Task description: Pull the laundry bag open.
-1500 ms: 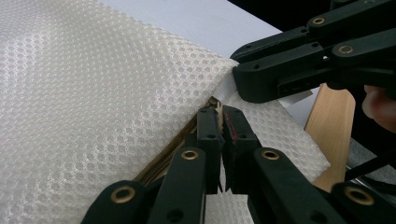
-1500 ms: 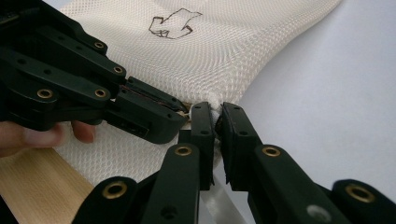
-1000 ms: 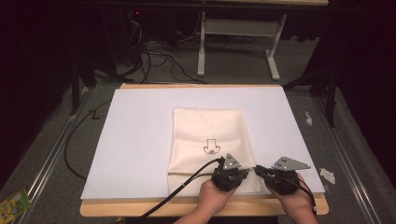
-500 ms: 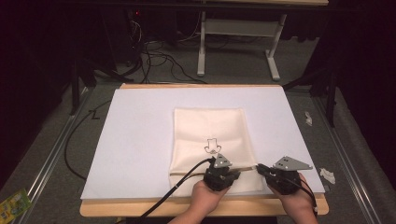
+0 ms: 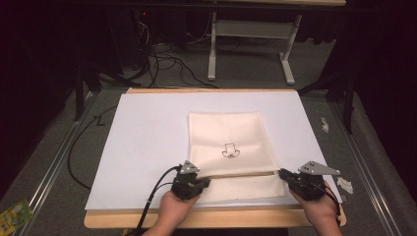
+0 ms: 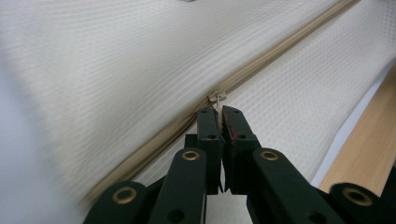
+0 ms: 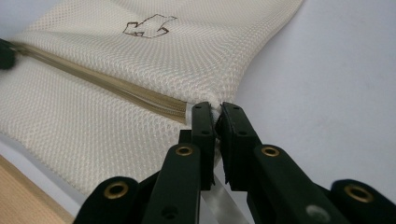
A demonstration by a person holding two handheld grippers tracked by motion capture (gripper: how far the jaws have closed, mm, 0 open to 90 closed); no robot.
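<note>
A white sheet [image 5: 147, 147] is spread over the table [image 5: 216, 221]. Right of the sheet's middle, toward its near edge, a cream mesh bag [image 5: 231, 142] is laid flat. The bag's right edge, at the zipper's end, is pinched by the right gripper [image 7: 217, 114]. The zipper pull [image 6: 217, 97] is clamped between the closed jaws of the left gripper [image 6: 219, 116].

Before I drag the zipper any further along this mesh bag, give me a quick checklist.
1. Left claw shut on the zipper pull: ok.
2. Right claw shut on the mesh bag corner at the zipper's end: ok.
3. Bag lying flat on the white sheet: ok.
4. Zipper track straight between the claws: ok.
5. Mesh snagged in the slider: cannot tell.
</note>
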